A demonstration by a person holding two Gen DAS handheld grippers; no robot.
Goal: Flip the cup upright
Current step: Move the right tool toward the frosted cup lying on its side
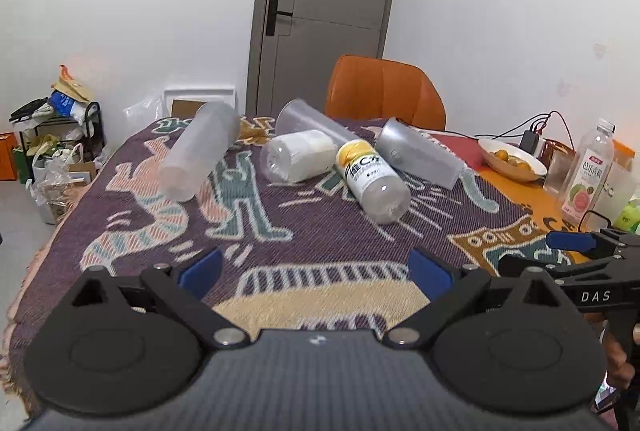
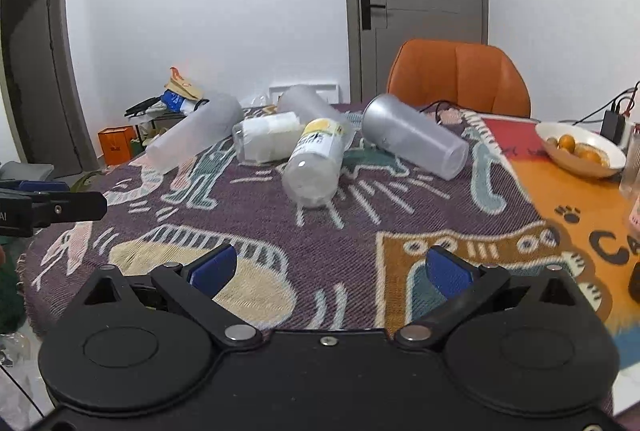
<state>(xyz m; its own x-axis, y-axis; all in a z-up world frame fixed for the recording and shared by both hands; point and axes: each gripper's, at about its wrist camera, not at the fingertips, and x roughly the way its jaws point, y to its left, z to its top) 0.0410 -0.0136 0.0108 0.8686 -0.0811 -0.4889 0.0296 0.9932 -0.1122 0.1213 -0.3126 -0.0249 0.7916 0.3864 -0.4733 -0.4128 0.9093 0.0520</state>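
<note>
Several plastic cups lie on their sides on the patterned cloth. A frosted cup (image 1: 198,151) (image 2: 194,133) lies at the left. A white-filled cup (image 1: 300,155) (image 2: 266,141) lies in the middle with a clear cup (image 1: 308,121) (image 2: 308,103) behind it. A yellow-labelled cup (image 1: 370,177) (image 2: 316,161) points its base toward me. A grey cup (image 1: 420,151) (image 2: 414,139) lies at the right. My left gripper (image 1: 316,271) is open and empty near the table's front. My right gripper (image 2: 330,267) is open and empty, and it also shows in the left wrist view (image 1: 576,245).
An orange chair (image 1: 384,91) (image 2: 460,75) stands behind the table. A white bowl of fruit (image 1: 512,157) (image 2: 580,149), a drink bottle (image 1: 588,171), glasses and a charger with cables stand at the right. Bags and a shelf clutter the floor at the left (image 1: 52,135).
</note>
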